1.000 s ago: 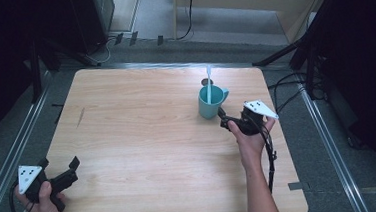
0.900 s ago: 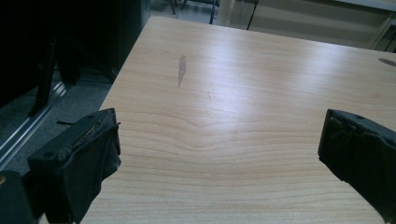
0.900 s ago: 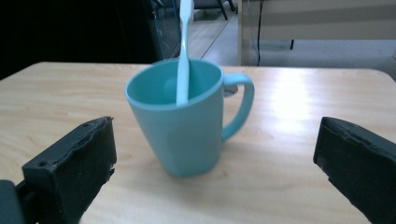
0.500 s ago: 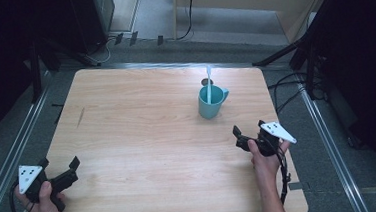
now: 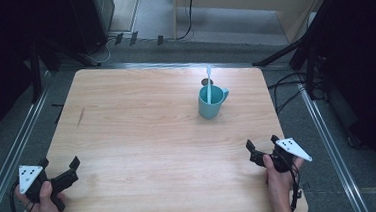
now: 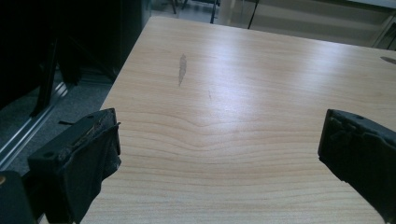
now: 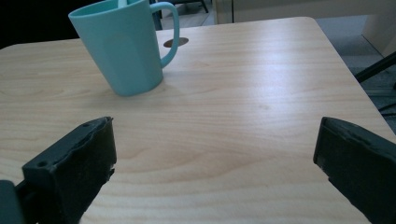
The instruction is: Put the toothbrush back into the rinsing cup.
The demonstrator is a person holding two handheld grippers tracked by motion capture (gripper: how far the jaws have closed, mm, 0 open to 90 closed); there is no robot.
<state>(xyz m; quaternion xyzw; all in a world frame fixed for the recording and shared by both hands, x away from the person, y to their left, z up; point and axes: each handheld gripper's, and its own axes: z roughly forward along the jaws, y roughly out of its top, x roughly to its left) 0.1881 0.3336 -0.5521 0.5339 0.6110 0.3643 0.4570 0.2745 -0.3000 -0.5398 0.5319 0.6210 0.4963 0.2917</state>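
Toward the far right of the pale wooden table [image 5: 142, 119] stands the upright teal plastic mug [image 5: 211, 102] holding a white spoon [image 5: 208, 82], ahead-left of the nearer right gripper [image 5: 262, 150], whose 2 jaws gape empty like the left gripper [image 5: 60, 167].

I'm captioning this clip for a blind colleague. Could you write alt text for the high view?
A teal mug with a white utensil standing in it sits toward the far right of a wooden table. At the near edge, a person's hands hold the left gripper and right gripper, both open and empty.
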